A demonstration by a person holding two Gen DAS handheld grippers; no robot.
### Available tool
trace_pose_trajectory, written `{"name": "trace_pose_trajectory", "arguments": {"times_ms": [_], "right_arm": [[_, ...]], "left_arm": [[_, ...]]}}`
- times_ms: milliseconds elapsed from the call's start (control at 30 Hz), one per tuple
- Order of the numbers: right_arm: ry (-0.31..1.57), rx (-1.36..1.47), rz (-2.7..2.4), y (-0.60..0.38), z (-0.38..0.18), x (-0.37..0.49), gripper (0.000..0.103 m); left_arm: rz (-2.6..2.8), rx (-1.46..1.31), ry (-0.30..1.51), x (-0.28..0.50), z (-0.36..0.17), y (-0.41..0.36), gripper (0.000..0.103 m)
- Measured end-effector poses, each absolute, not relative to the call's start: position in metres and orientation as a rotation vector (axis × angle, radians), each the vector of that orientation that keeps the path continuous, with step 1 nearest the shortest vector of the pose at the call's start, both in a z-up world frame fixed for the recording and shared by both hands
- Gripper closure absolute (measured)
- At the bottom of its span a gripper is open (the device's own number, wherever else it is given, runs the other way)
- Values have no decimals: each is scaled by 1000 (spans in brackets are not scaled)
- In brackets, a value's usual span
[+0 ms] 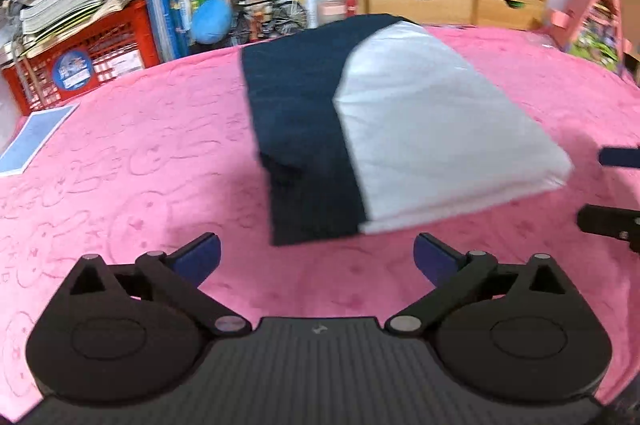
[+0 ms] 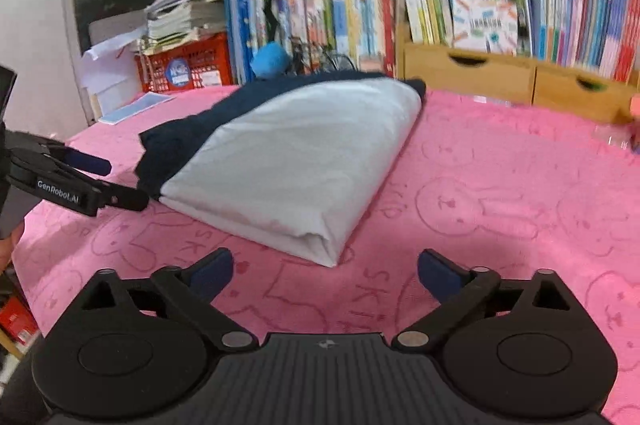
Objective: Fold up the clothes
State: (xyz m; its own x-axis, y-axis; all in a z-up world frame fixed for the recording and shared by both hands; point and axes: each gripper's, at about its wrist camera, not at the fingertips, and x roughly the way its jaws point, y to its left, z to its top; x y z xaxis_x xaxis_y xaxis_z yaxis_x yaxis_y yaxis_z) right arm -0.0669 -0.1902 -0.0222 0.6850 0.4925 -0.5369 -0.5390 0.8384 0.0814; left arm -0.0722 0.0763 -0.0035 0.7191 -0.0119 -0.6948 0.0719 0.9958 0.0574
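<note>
Since the folded garment (image 2: 288,161) already lies flat at 12 o'clock on the pink blanket (image 2: 500,185), left gripper (image 1: 316,259) and right gripper (image 2: 325,271) hang spread apart, both empty: fold likely done.

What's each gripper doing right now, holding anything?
Left gripper: open, empty, short of the folded garment.
Right gripper: open, empty.

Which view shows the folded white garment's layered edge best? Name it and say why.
The right wrist view. There the folded white garment turns its near corner to the camera, so the stacked layers show along the edge. The left wrist view shows the same garment mostly from above and blurred, lying on the dark garment, its layers hard to tell.
</note>
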Motion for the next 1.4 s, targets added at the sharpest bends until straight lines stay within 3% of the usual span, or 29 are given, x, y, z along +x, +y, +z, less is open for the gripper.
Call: {"name": "trace_pose_trajectory", "arguments": {"times_ms": [400, 1000, 1400], "right_arm": [[424, -178, 603, -161, 1, -77, 0], [653, -65, 633, -190, -38, -62, 0], [595, -80, 612, -181, -33, -67, 0]], "left_arm": [[-73, 12, 790, -71, -24, 77, 0], [-100, 5, 704, -74, -32, 77, 0], [-95, 3, 758, -64, -24, 78, 0]]}}
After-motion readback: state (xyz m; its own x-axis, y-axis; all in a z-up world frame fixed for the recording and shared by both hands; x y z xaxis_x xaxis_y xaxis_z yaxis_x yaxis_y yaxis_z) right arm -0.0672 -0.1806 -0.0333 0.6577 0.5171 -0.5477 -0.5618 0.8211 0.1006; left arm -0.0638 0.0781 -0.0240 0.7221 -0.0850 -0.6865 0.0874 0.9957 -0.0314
